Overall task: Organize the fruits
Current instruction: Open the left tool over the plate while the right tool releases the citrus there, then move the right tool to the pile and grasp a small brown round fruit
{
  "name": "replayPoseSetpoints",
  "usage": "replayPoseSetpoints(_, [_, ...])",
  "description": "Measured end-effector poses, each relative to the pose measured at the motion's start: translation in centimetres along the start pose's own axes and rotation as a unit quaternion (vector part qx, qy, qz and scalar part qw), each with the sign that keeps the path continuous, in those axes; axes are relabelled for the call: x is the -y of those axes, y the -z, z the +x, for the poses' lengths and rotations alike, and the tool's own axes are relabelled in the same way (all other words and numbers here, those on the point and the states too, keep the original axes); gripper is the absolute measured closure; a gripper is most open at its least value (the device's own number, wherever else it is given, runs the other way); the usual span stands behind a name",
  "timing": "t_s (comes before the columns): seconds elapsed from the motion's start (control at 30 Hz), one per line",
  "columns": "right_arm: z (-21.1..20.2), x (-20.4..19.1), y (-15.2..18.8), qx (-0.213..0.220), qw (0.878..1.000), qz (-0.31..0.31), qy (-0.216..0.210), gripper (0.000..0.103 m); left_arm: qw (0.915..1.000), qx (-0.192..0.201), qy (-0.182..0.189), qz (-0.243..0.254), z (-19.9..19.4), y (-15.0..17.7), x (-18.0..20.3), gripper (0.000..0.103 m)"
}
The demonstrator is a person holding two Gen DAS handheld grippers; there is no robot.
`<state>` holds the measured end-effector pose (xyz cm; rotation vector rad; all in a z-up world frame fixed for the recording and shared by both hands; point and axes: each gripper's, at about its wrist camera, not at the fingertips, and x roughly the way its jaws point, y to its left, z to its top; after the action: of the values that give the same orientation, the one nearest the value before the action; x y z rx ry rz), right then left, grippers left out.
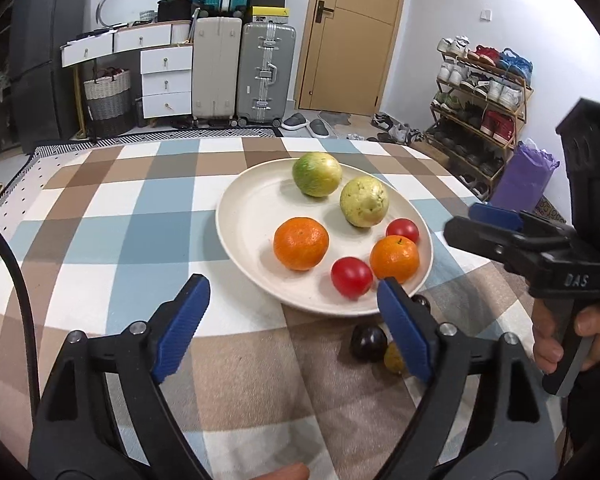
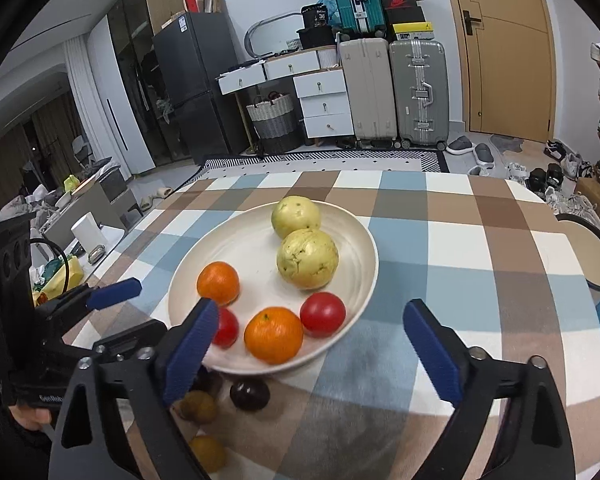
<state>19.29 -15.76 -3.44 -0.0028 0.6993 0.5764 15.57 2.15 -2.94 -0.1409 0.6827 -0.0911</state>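
A cream plate [image 1: 256, 216] [image 2: 228, 252] on the checked tablecloth holds two greenish guavas [image 1: 317, 174] [image 2: 307, 258], two oranges [image 1: 301, 243] [image 2: 274, 335] and two red tomatoes [image 1: 351, 277] [image 2: 323, 313]. In front of the plate lie a dark plum [image 1: 368, 342] [image 2: 249, 395] and small brownish-yellow fruits [image 1: 394, 358] [image 2: 198, 407]. My left gripper [image 1: 292, 322] is open and empty, just before the plate's near rim. My right gripper [image 2: 320, 350] is open and empty over the plate's near edge; it also shows in the left wrist view [image 1: 496, 228].
The table [image 1: 112, 216] ends at a far edge before a patterned rug. Suitcases [image 1: 264, 72], white drawers [image 1: 166, 76], a door and a shoe rack [image 1: 480, 92] stand beyond. A round stool [image 2: 588, 252] is at the table's right side.
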Motion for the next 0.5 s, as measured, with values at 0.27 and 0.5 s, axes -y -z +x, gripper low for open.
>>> replayPoseSetpoints(0.27, [-1.3,-0.5,1.3,0.001,1.000,-0.010,-0.001,0.000,0.9999,0.008,-0.011,-0.004,-1.9,1.0,-0.5,0.001])
replayPoseSetpoints(0.5, [-1.5,-0.4,2.7,-0.013,1.000,0.001,-0.019,0.000,0.9997,0.013,-0.021,0.003,-3.2,1.7,-0.3,0.001])
